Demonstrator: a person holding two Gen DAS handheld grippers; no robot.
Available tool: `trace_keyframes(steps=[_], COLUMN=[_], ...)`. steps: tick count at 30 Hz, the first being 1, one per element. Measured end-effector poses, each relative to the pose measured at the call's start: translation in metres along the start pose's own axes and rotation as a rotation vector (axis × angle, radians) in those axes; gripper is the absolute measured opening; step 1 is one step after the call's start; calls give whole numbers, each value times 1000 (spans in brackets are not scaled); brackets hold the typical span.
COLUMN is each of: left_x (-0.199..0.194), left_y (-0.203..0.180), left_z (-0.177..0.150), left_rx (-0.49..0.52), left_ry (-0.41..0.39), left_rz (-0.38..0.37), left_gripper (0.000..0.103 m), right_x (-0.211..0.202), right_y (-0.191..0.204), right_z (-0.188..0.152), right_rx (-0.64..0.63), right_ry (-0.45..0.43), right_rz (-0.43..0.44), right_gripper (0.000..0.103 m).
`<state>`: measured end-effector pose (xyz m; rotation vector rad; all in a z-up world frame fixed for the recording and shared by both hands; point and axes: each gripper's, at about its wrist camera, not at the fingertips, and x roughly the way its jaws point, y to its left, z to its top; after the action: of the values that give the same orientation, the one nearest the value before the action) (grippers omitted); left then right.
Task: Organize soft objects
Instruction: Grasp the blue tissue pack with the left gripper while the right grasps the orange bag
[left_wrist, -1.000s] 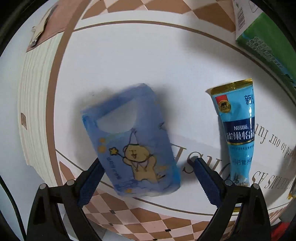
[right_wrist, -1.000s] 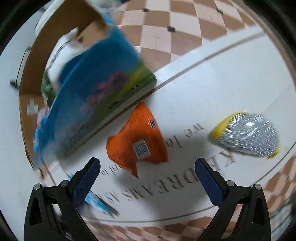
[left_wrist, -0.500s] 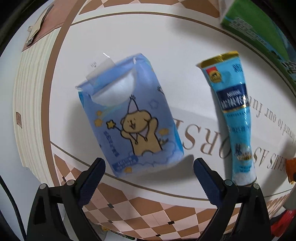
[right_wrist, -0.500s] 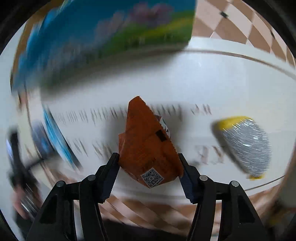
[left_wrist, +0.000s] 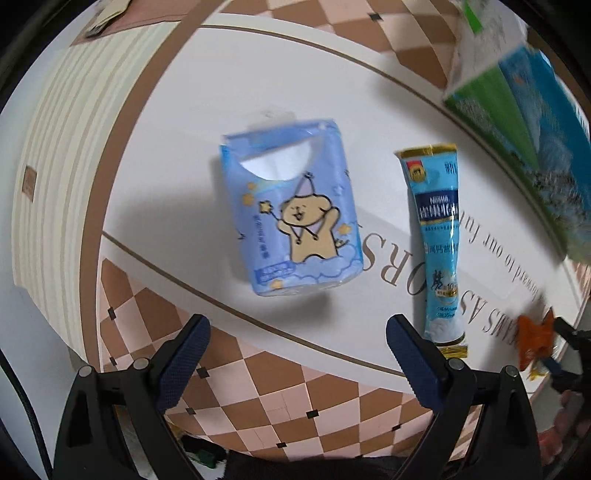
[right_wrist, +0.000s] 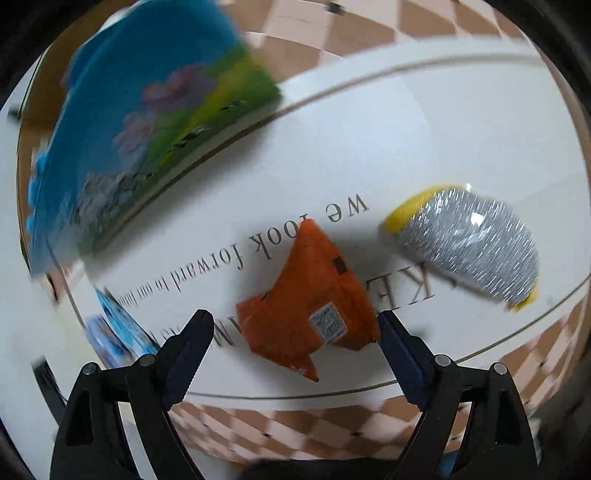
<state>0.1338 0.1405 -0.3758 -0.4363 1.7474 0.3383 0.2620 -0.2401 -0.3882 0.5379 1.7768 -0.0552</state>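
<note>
Left wrist view: left gripper (left_wrist: 295, 354) wide apart, holding nothing, above checkered edge of mat (left_wrist: 258, 74). Blue tissue pack (left_wrist: 291, 206) lies flat ahead of it; blue stick sachet (left_wrist: 439, 243) beside pack, not touching.

Right wrist view: right gripper (right_wrist: 293, 347) wide apart. Orange packet (right_wrist: 314, 299) lies between fingers; contact with right finger unclear. Silver-yellow pouch (right_wrist: 476, 240) near, apart. Blue-green box (right_wrist: 140, 110) behind, blurred.
</note>
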Motion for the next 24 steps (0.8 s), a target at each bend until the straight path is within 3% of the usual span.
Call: trace_keyframes(steps=[1, 3, 4, 11, 14, 17, 21, 24], left_x=[0, -1, -1, -7, 10, 23, 37, 43], left_y=[4, 10, 13, 3, 0, 1, 11, 13], left_z=[-2, -1, -3, 16, 19, 25, 22, 21], left_rx=[-13, -25, -28, 4, 6, -17, -52, -58], left_ry=[1, -1, -2, -4, 28, 66, 105, 118], left_rz=[-8, -7, -7, 39, 47, 38, 23, 30], left_gripper=[97, 97, 97, 98, 97, 97, 97, 97], right_x=[3, 10, 13, 36, 38, 25, 5, 3], right_y=[-1, 7, 12, 70, 85, 91, 81, 62], right_z=[-4, -1, 1, -20, -29, -28, -30, -36], right_rx=[12, -34, -86, -572, -683, -649, -485, -338], right_ry=[-3, -5, 7, 196, 178, 107, 45, -6], right_rz=[3, -40, -74, -300, -423, -420, -313, -331], right_gripper=[91, 73, 69, 66, 69, 85, 85, 85])
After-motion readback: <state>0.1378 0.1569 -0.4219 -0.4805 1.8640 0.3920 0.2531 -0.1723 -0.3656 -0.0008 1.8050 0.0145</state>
